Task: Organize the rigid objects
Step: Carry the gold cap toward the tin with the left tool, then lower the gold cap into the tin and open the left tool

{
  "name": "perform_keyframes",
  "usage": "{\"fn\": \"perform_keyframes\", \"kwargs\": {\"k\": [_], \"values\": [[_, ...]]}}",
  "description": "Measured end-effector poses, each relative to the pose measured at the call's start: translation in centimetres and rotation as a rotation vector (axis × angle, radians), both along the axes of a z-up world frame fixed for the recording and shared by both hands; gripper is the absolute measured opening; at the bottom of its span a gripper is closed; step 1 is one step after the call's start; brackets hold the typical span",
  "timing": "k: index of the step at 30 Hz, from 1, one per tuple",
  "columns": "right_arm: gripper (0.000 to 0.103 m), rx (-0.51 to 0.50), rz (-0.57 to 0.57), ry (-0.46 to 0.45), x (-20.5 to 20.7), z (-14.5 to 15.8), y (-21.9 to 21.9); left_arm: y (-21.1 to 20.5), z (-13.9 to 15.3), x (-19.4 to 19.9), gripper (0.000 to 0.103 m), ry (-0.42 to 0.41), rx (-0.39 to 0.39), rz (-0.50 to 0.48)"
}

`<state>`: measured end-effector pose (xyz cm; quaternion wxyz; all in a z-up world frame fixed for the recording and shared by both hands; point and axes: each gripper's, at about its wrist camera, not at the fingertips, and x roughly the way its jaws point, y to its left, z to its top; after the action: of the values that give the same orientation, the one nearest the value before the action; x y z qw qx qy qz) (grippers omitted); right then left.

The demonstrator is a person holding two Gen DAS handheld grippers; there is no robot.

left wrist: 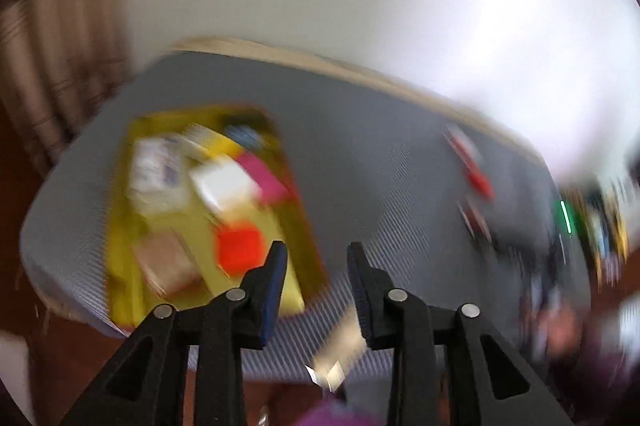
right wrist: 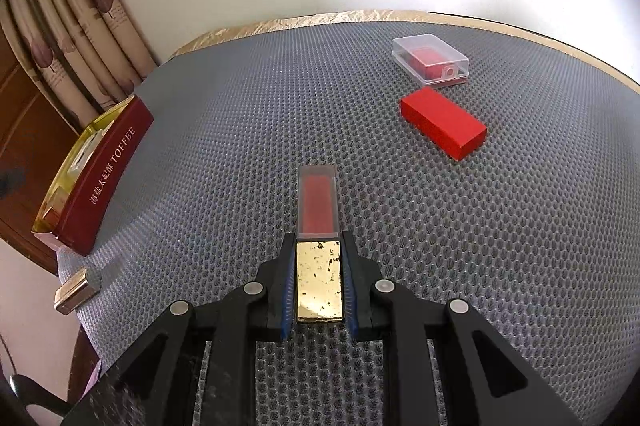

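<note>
The gold-capped stamp [right wrist: 319, 234], low centre in frame over the mat [right wrist: 240, 154], sits clamped between the right gripper's [right wrist: 319, 246] jaws, so it should travel level toward the toffee box [right wrist: 102, 178] at far left, while the blurred left gripper [left wrist: 316, 254] hangs empty, parted.

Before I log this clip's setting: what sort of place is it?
Probably a home room: patterned curtains, a table under a grey mat, and a toffee box holding small items.
</note>
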<state>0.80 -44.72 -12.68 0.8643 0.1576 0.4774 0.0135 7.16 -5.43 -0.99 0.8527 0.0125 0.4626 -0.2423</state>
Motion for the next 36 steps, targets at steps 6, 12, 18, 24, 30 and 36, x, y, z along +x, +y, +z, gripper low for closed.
{"fn": "perform_keyframes", "kwargs": {"k": [6, 12, 18, 24, 30, 36], "values": [[0.019, 0.013, -0.002, -0.001, 0.0, 0.0, -0.3, -3.3, -4.5, -3.6, 0.050, -0.016, 0.218, -0.217], [0.019, 0.031, -0.006, -0.001, -0.1, 0.0, -0.7, -4.4, -7.4, -2.1, 0.050, 0.078, 0.234, -0.332], [0.019, 0.030, -0.007, -0.001, -0.2, 0.0, -0.7, -4.7, -9.9, -0.5, 0.029, 0.143, 0.180, -0.378], [0.019, 0.036, -0.011, -0.003, -0.2, 0.1, -0.6, -4.1, -7.8, -1.6, 0.029, 0.117, 0.079, -0.304], [0.019, 0.036, -0.011, -0.003, -0.1, 0.1, -0.6, 0.2, -0.7, 0.5, 0.029, 0.047, -0.056, -0.125], [0.020, 0.034, -0.012, -0.003, -0.1, 0.1, -0.5, 3.1, -0.4, 7.1, 0.029, 0.058, 0.066, 0.091]]}}
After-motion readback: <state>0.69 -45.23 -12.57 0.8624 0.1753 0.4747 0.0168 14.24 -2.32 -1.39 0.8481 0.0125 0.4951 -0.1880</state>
